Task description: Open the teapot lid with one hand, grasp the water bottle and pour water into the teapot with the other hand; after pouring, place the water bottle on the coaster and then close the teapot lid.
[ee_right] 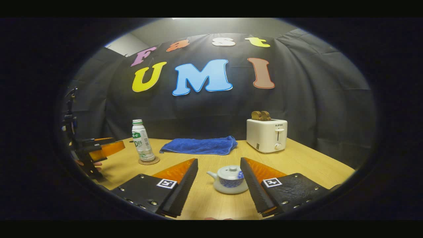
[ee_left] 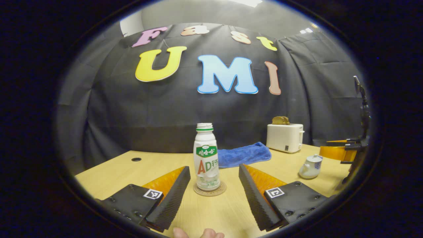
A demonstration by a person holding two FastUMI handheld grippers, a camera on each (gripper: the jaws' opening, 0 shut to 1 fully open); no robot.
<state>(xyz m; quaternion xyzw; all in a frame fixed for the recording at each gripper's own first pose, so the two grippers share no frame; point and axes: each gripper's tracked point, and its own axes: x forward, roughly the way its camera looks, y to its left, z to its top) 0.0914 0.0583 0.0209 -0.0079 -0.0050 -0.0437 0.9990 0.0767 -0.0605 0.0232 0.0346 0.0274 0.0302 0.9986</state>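
Note:
A white bottle point(ee_left: 206, 157) with a green label and no cap stands upright on a round cork coaster point(ee_left: 210, 190). My left gripper point(ee_left: 214, 175) is open, its jaws on either side of the bottle and a little short of it. A small white teapot point(ee_right: 229, 178) with blue pattern sits with its lid point(ee_right: 230, 171) on. My right gripper point(ee_right: 219, 170) is open around the teapot without touching it. The teapot point(ee_left: 310, 167) is at the right in the left gripper view, and the bottle point(ee_right: 142, 144) with its coaster point(ee_right: 149, 161) is at the left in the right gripper view.
A folded blue towel point(ee_right: 200, 145) lies at the back of the wooden table point(ee_right: 307, 165). A white toaster point(ee_right: 267, 134) holding toast stands at the back right. The other gripper point(ee_right: 99, 148) and a hand are at the left of the right gripper view.

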